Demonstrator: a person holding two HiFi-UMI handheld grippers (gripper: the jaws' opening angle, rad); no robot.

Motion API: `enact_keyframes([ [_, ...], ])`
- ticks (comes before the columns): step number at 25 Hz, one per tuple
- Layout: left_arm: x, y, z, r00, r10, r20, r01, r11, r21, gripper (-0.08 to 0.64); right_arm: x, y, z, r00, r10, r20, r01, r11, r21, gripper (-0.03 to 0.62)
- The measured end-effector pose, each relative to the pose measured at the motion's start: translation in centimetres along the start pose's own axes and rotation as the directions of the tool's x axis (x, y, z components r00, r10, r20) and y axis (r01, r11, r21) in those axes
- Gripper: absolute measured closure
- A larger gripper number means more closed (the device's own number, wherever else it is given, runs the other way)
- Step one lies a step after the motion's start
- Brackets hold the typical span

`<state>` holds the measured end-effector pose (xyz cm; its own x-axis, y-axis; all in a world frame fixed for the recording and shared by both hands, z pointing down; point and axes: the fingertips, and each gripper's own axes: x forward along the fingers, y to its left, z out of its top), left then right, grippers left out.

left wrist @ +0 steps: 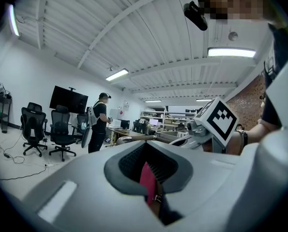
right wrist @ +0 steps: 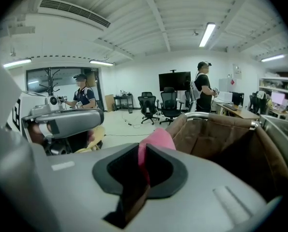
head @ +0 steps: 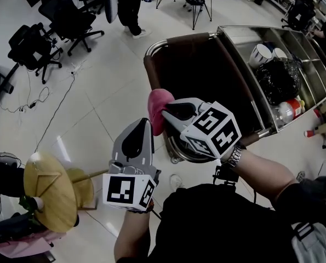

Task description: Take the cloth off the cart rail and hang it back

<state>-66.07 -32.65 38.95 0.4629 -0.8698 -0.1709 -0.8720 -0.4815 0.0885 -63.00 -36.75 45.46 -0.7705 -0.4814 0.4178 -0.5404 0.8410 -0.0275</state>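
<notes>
A pink cloth point(head: 156, 107) hangs bunched between my two grippers, just in front of the cart's curved rail point(head: 152, 52), apart from it. My left gripper point(head: 146, 127) is shut on a strip of the cloth point(left wrist: 147, 177), which shows between its dark pads. My right gripper point(head: 165, 112) comes in from the right and is shut on the cloth's upper fold point(right wrist: 156, 141). Behind the rail point(right wrist: 216, 115) hangs the cart's brown bag point(head: 201, 64).
The steel cart shelf point(head: 245, 37) to the right holds cups, a black bag point(head: 278, 78) and a bottle. A straw hat point(head: 50, 193) sits at lower left. Office chairs point(head: 64, 15), floor cables and a standing person point(right wrist: 203, 86) lie beyond.
</notes>
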Motion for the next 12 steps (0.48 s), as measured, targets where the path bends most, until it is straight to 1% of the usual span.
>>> enact_keyframes([
  [3,0.8,2.0,1.0,1.0,0.001,-0.006,-0.001,1.0,-0.004,0.557,1.2,-0.3,2.5,1.0,-0.006,0.022,0.006,1.0,-0.006,0.561],
  [5,0.9,2.0,0.8,1.0,0.006,-0.005,-0.006,1.0,0.0,0.557,0.7,-0.3,3.1,0.999,-0.006,0.054,0.007,1.0,-0.016,0.564],
  [9,0.3,-1.3,-0.3,1.0,0.012,0.007,-0.012,1.0,0.023,0.557,-3.2,0.5,2.8,0.99,0.005,0.138,0.0,0.999,-0.037,0.566],
  [12,-0.2,-2.7,0.8,1.0,0.015,0.013,-0.015,0.999,0.04,0.557,-5.9,1.5,4.6,0.98,0.012,0.2,-0.002,0.999,-0.054,0.566],
])
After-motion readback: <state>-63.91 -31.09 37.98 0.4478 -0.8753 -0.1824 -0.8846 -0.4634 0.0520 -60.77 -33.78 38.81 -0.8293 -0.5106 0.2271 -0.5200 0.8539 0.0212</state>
